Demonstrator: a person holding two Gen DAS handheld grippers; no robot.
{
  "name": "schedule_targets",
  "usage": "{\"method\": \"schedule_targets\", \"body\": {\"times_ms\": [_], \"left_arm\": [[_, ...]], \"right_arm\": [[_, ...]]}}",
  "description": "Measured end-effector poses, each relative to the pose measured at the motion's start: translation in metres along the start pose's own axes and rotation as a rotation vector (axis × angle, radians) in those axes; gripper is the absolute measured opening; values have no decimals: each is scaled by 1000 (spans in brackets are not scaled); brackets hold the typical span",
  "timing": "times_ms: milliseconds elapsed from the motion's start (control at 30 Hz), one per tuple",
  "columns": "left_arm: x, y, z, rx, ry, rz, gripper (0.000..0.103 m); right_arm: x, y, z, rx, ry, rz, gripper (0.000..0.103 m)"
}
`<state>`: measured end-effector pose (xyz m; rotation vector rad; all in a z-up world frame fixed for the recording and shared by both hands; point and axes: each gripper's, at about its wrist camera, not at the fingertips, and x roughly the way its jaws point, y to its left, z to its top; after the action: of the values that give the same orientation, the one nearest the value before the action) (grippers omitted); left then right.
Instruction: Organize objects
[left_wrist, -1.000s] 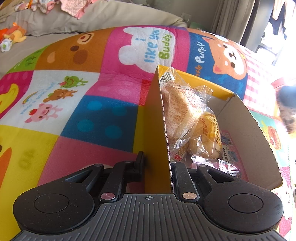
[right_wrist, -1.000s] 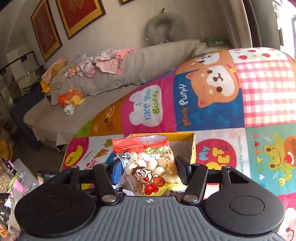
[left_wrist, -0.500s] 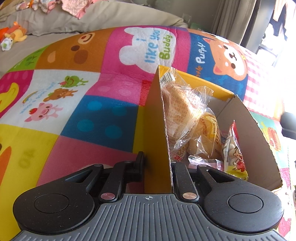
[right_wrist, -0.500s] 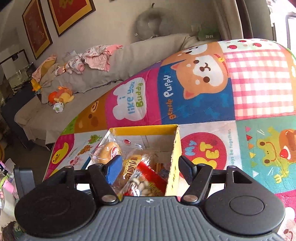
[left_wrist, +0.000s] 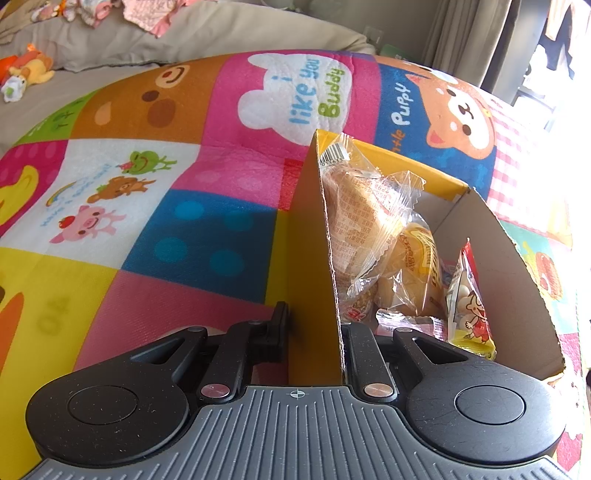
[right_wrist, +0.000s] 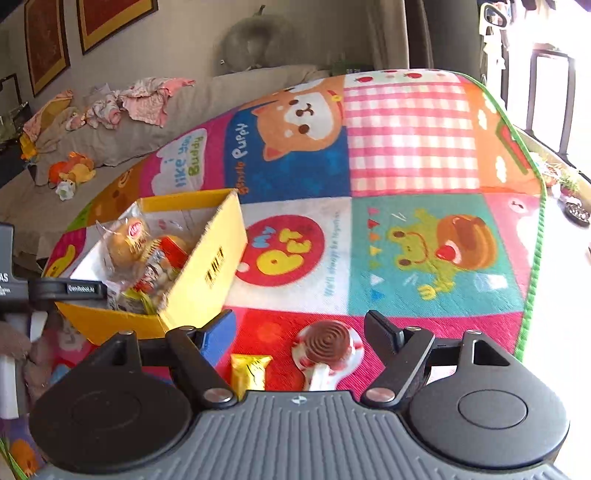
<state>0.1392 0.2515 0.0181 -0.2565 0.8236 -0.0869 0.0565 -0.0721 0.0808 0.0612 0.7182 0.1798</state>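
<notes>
**What you can't actually make out here**

The gold foil snack packet (right_wrist: 248, 371) and the brown spiral lollipop in clear wrap (right_wrist: 327, 345) both vanish under the right gripper's grey body (lollipop stick mostly gone). Small wrappers at the bottom of the yellow cardboard box (left_wrist: 517, 266) are buried under bread packs, unreadable. Bright window glare washes out the right edges.

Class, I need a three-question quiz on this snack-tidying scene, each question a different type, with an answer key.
1. True or false: the left tool is clamped on the yellow box wall.
2. Which lies between the right tool fingers? A) spiral lollipop B) bread bun C) plush toy
3. Fill in: the gold wrapper lies on the play ____.

Key: 1 true; 2 A; 3 mat.
</notes>
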Motion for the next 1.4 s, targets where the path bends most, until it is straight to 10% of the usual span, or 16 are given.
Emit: {"method": "schedule_targets", "body": {"times_ms": [667, 1133, 1400], "left_arm": [[0, 0, 0, 2, -1, 2, 17], [0, 0, -1, 9, 1, 1, 17], [0, 0, 0, 10, 1, -1, 17]], "right_arm": [[9, 51, -60, -226, 68, 58, 76], [9, 64, -70, -262, 143, 67, 25], [-21, 70, -67, -247, 144, 107, 21]]}}
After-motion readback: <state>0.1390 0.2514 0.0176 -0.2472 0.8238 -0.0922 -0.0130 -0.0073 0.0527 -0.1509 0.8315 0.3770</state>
